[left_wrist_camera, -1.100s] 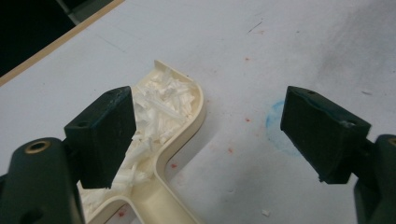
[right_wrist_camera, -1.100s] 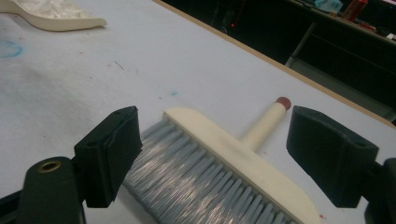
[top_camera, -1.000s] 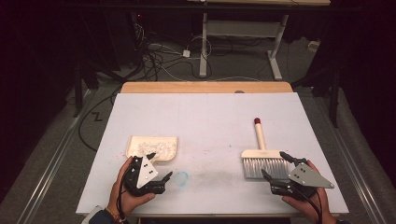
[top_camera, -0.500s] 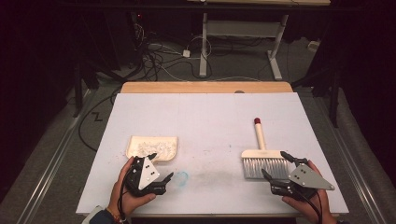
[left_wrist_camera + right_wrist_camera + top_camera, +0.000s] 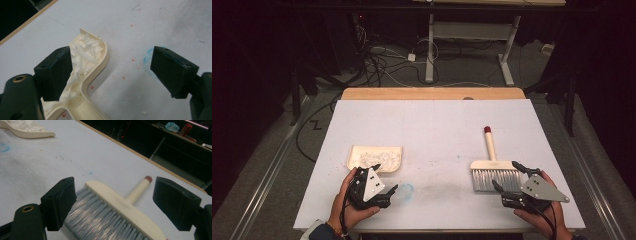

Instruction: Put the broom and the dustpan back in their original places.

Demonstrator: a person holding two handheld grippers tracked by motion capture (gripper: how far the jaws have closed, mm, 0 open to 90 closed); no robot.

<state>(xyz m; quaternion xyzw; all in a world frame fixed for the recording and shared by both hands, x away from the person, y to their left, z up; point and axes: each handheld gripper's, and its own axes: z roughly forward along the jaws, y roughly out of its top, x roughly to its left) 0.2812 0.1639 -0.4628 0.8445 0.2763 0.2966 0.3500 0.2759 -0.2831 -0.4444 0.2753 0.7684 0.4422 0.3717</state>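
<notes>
So there's a cream plastic dustpan [image 5: 375,158] lying flat near the front left of the table, loaded with white shredded scraps [image 5: 83,53], handle pointing toward the near edge. Well apart from it on the right lies a hand brush [image 5: 491,167]: cream back, grey-blue bristles facing the near edge, and a cream handle with a red tip [image 5: 148,179] pointing away.

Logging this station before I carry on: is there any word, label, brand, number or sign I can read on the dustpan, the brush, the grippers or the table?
No readable text on the dustpan, brush, left gripper, right gripper or table.
The faint blue ring on the table is a mark, not lettering.
Packaging on the far shelf in the right gripper view: too small and blurred to read.
</notes>
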